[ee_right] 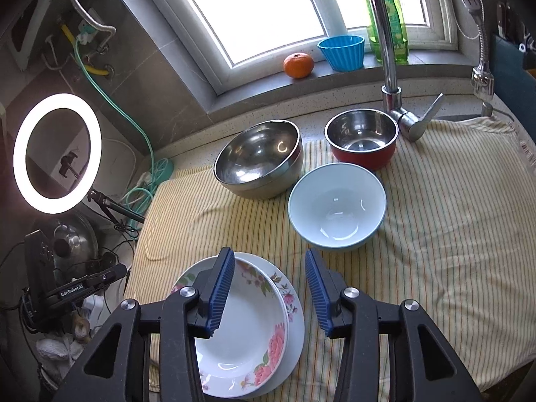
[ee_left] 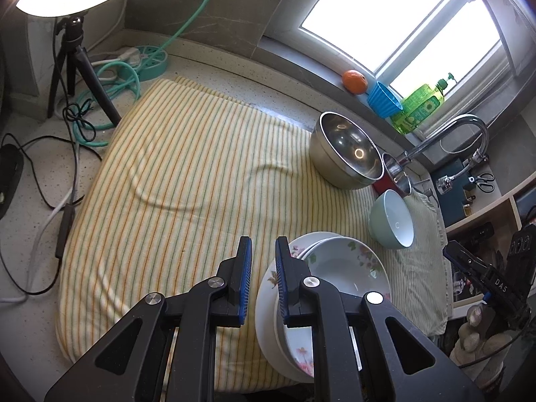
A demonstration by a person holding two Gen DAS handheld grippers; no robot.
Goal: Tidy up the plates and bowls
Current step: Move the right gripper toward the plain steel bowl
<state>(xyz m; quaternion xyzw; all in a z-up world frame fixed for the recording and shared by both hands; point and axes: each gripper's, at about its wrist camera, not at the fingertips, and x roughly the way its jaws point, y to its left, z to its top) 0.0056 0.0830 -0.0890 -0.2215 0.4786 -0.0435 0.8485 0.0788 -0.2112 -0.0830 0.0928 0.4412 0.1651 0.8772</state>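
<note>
A stack of floral white plates (ee_right: 248, 328) lies on the striped cloth (ee_right: 435, 234); it also shows in the left wrist view (ee_left: 338, 268). My right gripper (ee_right: 268, 291) is open and empty above the stack's right edge. My left gripper (ee_left: 263, 281) is open and empty at the stack's left rim. A pale blue bowl (ee_right: 336, 206) stands behind the plates, also in the left wrist view (ee_left: 393, 221). A large steel bowl (ee_right: 258, 159) and a red steel-lined bowl (ee_right: 361, 139) stand at the back.
A faucet (ee_right: 388, 67) rises at the back right. An orange (ee_right: 298, 64), a blue cup (ee_right: 342, 52) and a green soap bottle (ee_right: 388, 20) sit on the windowsill. A ring light (ee_right: 57, 152), tripod (ee_left: 72, 67) and cables (ee_left: 110, 77) crowd the left.
</note>
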